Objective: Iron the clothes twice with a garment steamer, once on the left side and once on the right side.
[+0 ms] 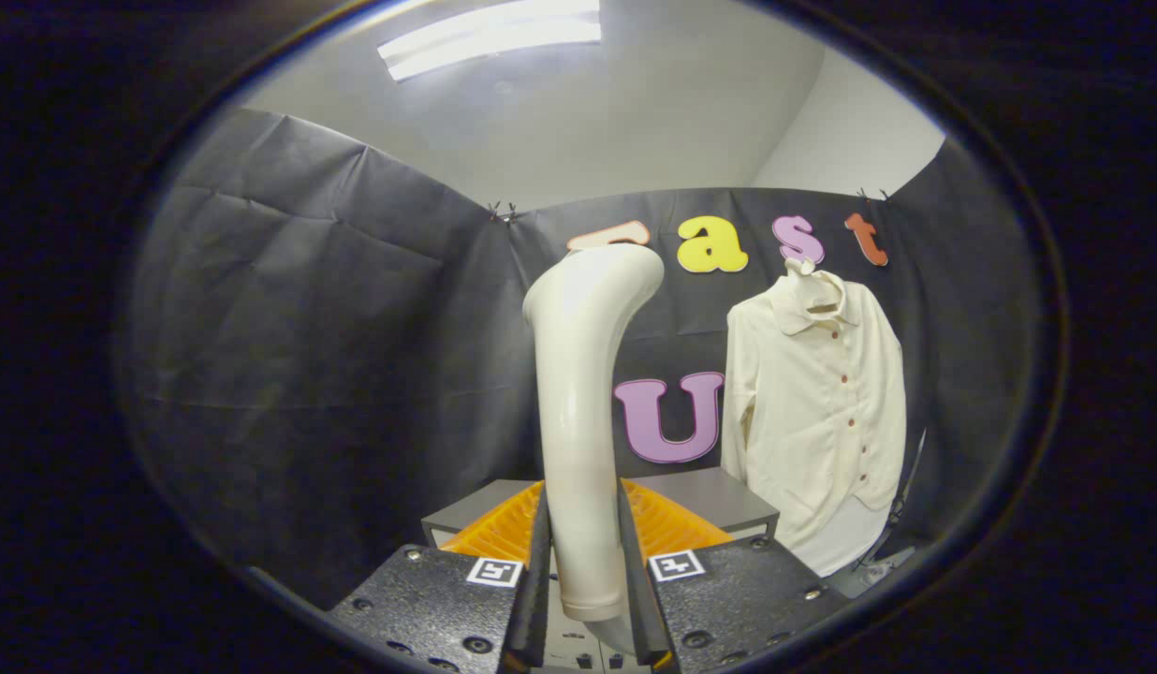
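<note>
- So far, the gripper [583,599] is closed on the steamer [578,412], both fingers pressing its cream handle from either side, so the pick-up looks done.
- The steamer stands upright between the fingers, its curved head bending over at the top, high against the booth wall.
- The shirt [817,412], the garment to be ironed, hangs beyond the fingers and off to the right, buttoned, on a hanger [803,281] at the collar; it is well apart from the steamer.
- By my reading, neither pass has begun: the steamer head is nowhere near the cloth, and both the left-side and the right-side stroke are left to do.
- The next move would call for carrying the steamer across to the shirt and turning its head toward the fabric.
- A grey table [719,496] lies just beyond the fingers, with an orange ribbed part [672,524] showing on both sides of the handle; it may belong to the gripper's own pads, though I cannot be sure.
- The steamer's face is turned away, so whether steam comes out cannot be told.
- The handle's lower end is hidden between the fingers.
- The shirt's hem runs down behind the table edge, and something dark and thin beside it is too small to name.
</note>
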The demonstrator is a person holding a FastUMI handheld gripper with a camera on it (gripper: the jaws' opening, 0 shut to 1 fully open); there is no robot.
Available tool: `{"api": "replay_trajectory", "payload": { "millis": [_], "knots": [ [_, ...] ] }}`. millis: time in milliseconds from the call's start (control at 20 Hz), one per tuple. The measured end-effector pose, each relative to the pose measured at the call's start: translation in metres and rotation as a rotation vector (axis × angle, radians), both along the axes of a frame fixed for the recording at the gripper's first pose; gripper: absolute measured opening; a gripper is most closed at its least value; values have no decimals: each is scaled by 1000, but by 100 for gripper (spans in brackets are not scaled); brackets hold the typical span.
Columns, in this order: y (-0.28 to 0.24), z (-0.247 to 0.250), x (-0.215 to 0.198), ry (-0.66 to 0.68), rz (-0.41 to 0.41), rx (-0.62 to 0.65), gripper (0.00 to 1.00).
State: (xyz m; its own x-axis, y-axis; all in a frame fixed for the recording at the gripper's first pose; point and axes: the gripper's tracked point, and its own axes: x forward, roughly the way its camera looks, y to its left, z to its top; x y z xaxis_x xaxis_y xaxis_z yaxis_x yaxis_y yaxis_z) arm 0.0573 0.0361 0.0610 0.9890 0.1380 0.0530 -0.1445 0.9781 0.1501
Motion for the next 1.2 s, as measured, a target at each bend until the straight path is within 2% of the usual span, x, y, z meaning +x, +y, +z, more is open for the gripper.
{"api": "replay_trajectory", "payload": {
  "millis": [150,750,1200],
  "knots": [
    [8,1,-3,-16,14,-19,35],
    [-11,-6,-5,-12,-31,-47,35],
    [-5,-19,-3,10,-24,-58,35]
  ]
}}
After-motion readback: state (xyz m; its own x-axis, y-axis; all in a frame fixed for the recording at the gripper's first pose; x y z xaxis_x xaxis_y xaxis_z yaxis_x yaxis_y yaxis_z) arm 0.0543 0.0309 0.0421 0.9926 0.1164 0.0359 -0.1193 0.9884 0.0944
